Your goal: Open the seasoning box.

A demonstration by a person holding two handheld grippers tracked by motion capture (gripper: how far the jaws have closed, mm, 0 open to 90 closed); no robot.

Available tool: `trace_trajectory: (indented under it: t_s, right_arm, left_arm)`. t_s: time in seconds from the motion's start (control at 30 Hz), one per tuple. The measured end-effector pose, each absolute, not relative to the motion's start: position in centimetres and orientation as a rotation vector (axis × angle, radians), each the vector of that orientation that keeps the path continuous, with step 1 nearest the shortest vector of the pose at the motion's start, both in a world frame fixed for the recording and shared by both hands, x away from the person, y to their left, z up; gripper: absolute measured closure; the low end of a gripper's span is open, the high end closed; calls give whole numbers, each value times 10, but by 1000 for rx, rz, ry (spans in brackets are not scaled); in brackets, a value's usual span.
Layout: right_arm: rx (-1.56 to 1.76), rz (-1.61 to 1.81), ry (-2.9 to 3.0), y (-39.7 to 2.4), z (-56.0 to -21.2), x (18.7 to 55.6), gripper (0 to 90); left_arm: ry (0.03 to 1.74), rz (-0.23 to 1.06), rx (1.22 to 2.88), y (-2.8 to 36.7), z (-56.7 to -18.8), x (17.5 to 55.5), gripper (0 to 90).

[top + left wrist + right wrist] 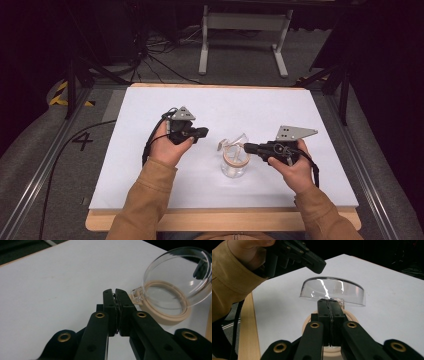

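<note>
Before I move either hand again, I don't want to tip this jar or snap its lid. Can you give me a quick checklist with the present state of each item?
1. Jar upright on the white table: ok.
2. Clear lid swung open, beige rim exposed: ok.
3. Right gripper shut, jaw tips at the lid's edge: ok; whether the pads actually pinch it: cannot tell.
4. Left gripper shut with nothing between its jaws: ok.
5. Left gripper apart from the jar, off to its side: ok.
6. Jar contents: cannot tell.
</note>
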State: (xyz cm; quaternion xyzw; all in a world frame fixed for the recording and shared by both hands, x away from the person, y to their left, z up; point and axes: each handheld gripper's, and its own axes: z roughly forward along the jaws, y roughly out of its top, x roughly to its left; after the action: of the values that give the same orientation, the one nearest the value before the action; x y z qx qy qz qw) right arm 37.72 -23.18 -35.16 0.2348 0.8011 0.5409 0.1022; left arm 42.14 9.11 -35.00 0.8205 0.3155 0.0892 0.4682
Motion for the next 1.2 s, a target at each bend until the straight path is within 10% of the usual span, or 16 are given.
trace_trajectory:
  t_s: [1.2]
  right_arm:
    - [623, 1578, 2311, -194, -349, 424, 899]
  left_arm:
    - [961, 272, 1985, 147, -364, 389, 858]
